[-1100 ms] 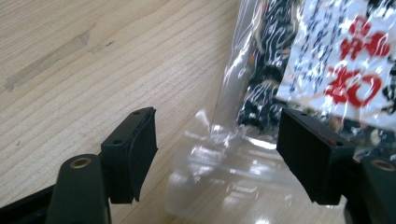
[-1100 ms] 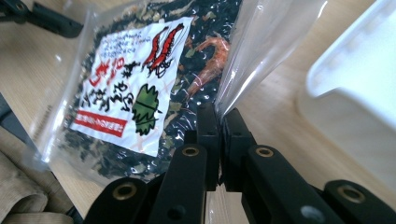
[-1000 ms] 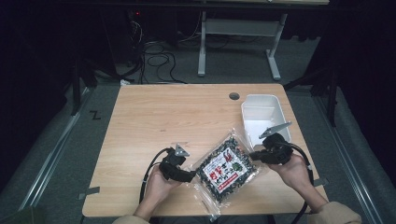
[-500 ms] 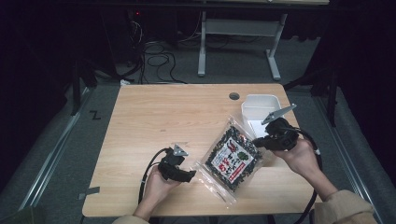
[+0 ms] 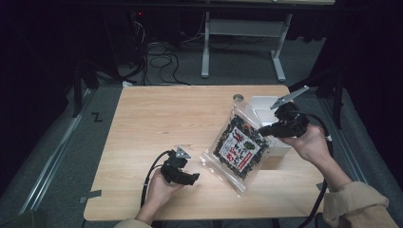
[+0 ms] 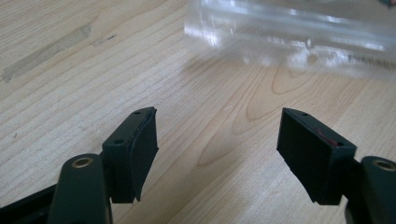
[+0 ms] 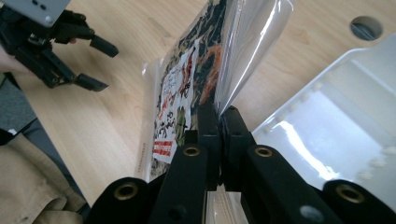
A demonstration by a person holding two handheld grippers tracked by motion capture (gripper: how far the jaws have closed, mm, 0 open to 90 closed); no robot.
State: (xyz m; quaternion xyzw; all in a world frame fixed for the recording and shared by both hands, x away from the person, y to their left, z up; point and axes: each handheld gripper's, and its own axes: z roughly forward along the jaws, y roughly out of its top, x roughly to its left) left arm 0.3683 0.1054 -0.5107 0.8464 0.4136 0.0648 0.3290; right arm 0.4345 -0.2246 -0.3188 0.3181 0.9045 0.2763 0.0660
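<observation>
**One bag lifted at the desk's right side**

The right gripper (image 5: 264, 129) pinches the edge of the clear bag (image 5: 239, 146) of dark food, which hangs tilted beside the white tray (image 5: 260, 103). The left gripper (image 5: 194, 178) rests on the desk (image 5: 157, 114), spread wide, holding nothing.

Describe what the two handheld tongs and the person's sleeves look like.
Both tongs, left and right, are black, each with two flat rectangular jaws, brass-coloured screw holes, a grey three-cornered plate on top and a trailing black cable. The sleeves are tan.
</observation>
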